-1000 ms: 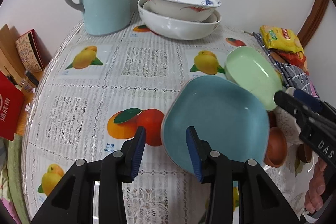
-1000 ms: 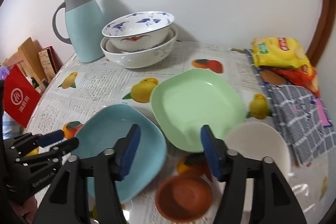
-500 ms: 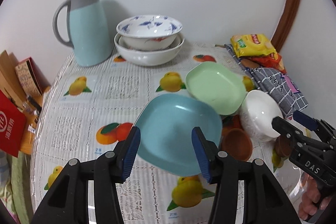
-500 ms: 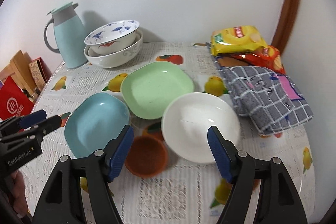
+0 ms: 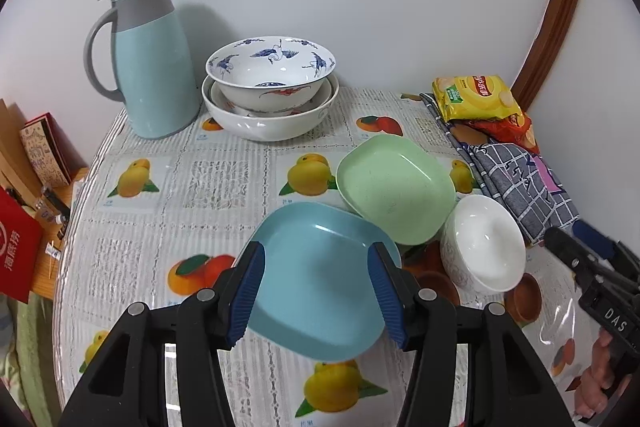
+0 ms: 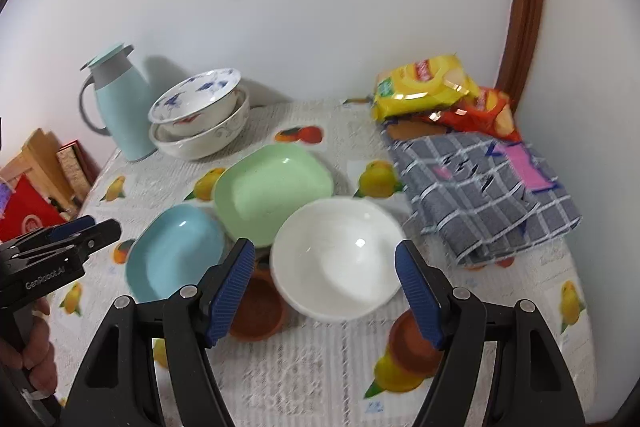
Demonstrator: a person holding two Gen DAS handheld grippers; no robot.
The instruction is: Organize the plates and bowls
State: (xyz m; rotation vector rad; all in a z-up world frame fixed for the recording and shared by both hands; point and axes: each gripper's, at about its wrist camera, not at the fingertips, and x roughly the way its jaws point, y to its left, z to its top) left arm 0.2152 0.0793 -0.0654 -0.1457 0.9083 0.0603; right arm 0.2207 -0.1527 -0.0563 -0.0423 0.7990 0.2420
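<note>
A blue square plate (image 5: pixel 316 283) lies on the table with a green square plate (image 5: pixel 394 183) leaning on its far right edge. A white bowl (image 5: pixel 484 245) sits to their right, and two small brown saucers (image 6: pixel 258 311) (image 6: pixel 416 341) lie near it. Two large bowls (image 5: pixel 270 87) are stacked at the back. My left gripper (image 5: pixel 316 297) is open and empty, above the blue plate (image 6: pixel 176 253). My right gripper (image 6: pixel 326 291) is open and empty, framing the white bowl (image 6: pixel 336 257).
A pale blue jug (image 5: pixel 150 59) stands at the back left. Snack bags (image 5: pixel 476 97) and a checked cloth (image 5: pixel 520 183) lie along the right side. Red and brown packets (image 5: pixel 24 187) stand off the table's left edge.
Both grippers have pulled back and risen, so more of the table shows. The left jaws have opened wider. The right gripper has shifted right from the green plate to the white bowl.
</note>
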